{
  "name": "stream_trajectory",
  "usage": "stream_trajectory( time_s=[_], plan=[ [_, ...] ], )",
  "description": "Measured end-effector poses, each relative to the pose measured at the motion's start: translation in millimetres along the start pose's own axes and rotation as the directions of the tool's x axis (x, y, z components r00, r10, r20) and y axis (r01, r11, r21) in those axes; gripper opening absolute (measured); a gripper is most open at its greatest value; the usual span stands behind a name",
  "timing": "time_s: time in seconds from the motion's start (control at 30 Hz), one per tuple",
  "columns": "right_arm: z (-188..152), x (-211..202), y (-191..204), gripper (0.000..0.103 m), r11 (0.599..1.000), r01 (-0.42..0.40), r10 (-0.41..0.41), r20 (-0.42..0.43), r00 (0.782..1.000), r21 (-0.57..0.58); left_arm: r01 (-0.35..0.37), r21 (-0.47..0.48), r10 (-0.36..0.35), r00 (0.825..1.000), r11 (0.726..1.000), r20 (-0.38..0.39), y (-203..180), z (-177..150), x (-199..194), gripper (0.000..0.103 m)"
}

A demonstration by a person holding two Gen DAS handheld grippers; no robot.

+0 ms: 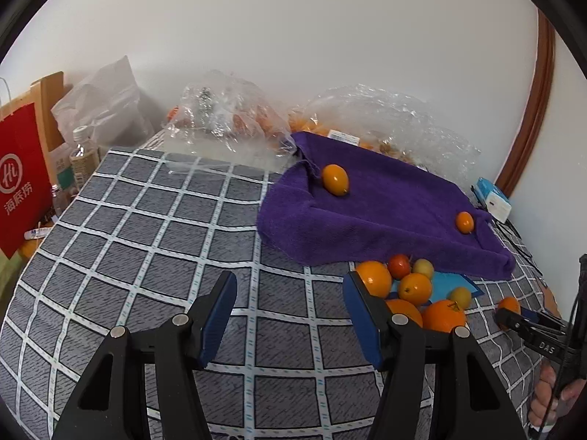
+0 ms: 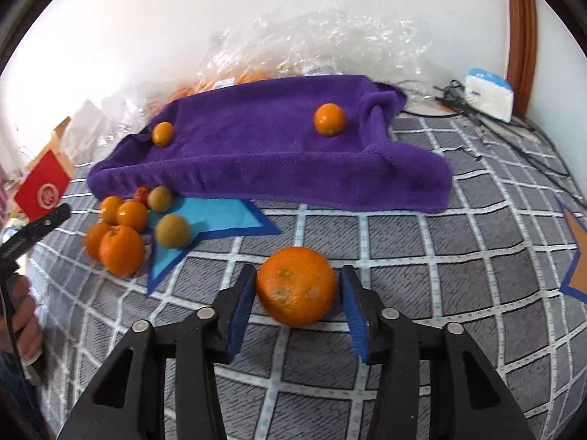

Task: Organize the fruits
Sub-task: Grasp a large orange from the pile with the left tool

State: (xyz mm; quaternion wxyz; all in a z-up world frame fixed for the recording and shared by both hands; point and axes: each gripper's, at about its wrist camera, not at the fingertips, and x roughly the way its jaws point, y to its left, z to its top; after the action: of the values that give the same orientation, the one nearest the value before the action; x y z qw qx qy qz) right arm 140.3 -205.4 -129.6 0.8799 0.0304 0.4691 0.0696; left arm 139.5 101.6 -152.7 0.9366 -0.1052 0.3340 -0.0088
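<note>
A large orange (image 2: pixel 296 289) rests on the checked cloth between the fingers of my right gripper (image 2: pixel 298 273); the left pad is against it and a thin gap shows at the right pad. A pile of oranges (image 2: pixel 121 249) and greenish fruits (image 2: pixel 172 231) lies on a blue star (image 2: pixel 216 216) in front of a purple towel (image 2: pixel 279 154). Two small oranges (image 2: pixel 329 118) sit on the towel. My left gripper (image 1: pixel 290 282) hangs open and empty over the cloth, left of the pile (image 1: pixel 414 288). In the left wrist view the right gripper (image 1: pixel 508 317) shows at the right edge.
Clear plastic bags (image 1: pixel 227 124) with more fruit lie behind the towel (image 1: pixel 385 212) along the wall. A red paper bag (image 1: pixel 22 187) and bottles (image 1: pixel 82 154) stand at the far left. A white and blue box (image 2: pixel 489 97) with cables sits at the back right, an orange star (image 2: pixel 581 267) at the right edge.
</note>
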Motion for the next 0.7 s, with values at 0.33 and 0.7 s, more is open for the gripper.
stream_trajectory(
  time_s=[0.33,0.7],
  plan=[
    [-3,-5,-6,0.041,0.999,0.027,-0.028,0.022,0.999,0.031,0.181,0.089,-0.178,0.983,0.979,-0.047,-26,-8,-3,0.058],
    [-1,-8,-15,0.041,0.996,0.011,-0.015,0.042,0.999,0.084,0.137,0.068,-0.123,0.977,0.988,-0.176,-59,-22,13,0.058]
  ],
)
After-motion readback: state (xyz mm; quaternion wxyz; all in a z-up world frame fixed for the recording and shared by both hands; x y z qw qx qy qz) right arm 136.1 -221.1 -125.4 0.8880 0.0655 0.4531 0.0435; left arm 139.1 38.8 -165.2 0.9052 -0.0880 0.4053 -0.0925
